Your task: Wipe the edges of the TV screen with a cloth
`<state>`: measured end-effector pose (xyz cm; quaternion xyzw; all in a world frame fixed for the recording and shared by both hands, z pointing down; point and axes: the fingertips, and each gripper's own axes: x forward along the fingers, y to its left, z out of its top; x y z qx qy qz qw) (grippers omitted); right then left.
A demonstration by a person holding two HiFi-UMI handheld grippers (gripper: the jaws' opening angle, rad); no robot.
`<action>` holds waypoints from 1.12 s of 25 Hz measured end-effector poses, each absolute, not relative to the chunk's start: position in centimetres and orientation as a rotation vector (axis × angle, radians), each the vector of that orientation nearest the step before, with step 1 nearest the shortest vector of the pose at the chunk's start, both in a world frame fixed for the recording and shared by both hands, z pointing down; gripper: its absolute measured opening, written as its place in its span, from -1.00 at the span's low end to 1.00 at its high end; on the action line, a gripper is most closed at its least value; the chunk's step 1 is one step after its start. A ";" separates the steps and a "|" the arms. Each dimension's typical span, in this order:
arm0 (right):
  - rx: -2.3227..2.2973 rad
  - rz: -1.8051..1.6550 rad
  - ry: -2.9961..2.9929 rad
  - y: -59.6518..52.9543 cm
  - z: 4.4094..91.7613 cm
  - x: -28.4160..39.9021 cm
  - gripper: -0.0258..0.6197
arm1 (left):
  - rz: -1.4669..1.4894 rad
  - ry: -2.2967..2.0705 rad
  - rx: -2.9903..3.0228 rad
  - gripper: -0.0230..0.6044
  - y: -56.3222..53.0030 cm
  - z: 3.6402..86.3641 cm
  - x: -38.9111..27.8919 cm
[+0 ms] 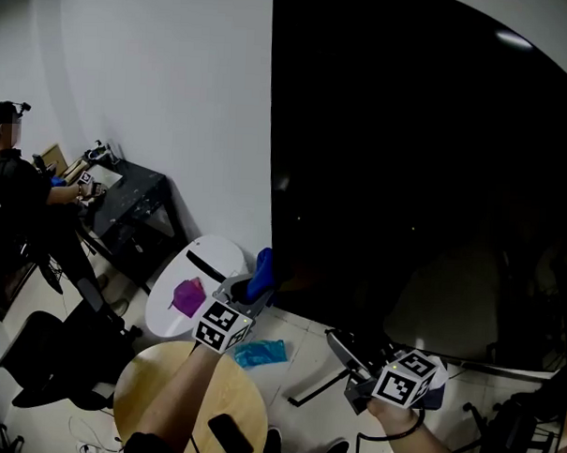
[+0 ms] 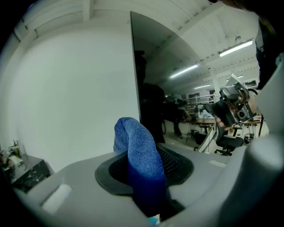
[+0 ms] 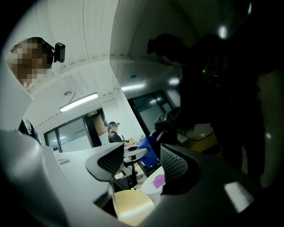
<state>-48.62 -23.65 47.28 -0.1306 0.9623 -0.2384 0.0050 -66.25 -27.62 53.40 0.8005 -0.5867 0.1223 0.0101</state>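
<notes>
The blue cloth (image 1: 262, 265) sticks up out of the left gripper (image 1: 248, 290). It is right at the left edge of the TV (image 1: 426, 180), low down, near the bottom corner. In the left gripper view the top of the cloth sits just beside that edge, with the white wall (image 2: 66, 97) on the other side. It is hard to tell if the cloth really touches the TV.

The left gripper is squeezed tight on the cloth. Its two jaws are almost together, and the cloth is pinched between them. The folded end pokes out past the tips.

The right gripper (image 3: 143, 162) is lower and off to the right, in front of the bottom of the TV. Its jaws are wide apart. Nothing is between them and they touch nothing. The cloth shows far off through the gap.

Below the left gripper is a white round table (image 1: 217, 255) with a purple thing (image 1: 188, 296) on it. Nearer is a round wood table (image 1: 164, 375) with a black phone (image 1: 228, 436) on it. A teal thing (image 1: 260, 352) lies on the floor (image 1: 301, 358) between the tables and the TV.
</notes>
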 end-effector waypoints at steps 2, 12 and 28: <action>-0.395 -0.709 3.020 -23.4 46.3 -48.4 -0.09 | 0.394 -1.843 2.521 -0.54 -27.5 51.7 -66.3; -0.343 -0.457 3.095 -22.1 40.0 -46.8 -0.09 | 0.508 -1.910 2.622 -0.54 -26.9 41.9 -66.4; -0.295 -0.015 3.044 -21.3 27.5 -42.6 -0.11 | 0.685 -2.094 2.769 -0.54 -25.7 23.2 -65.4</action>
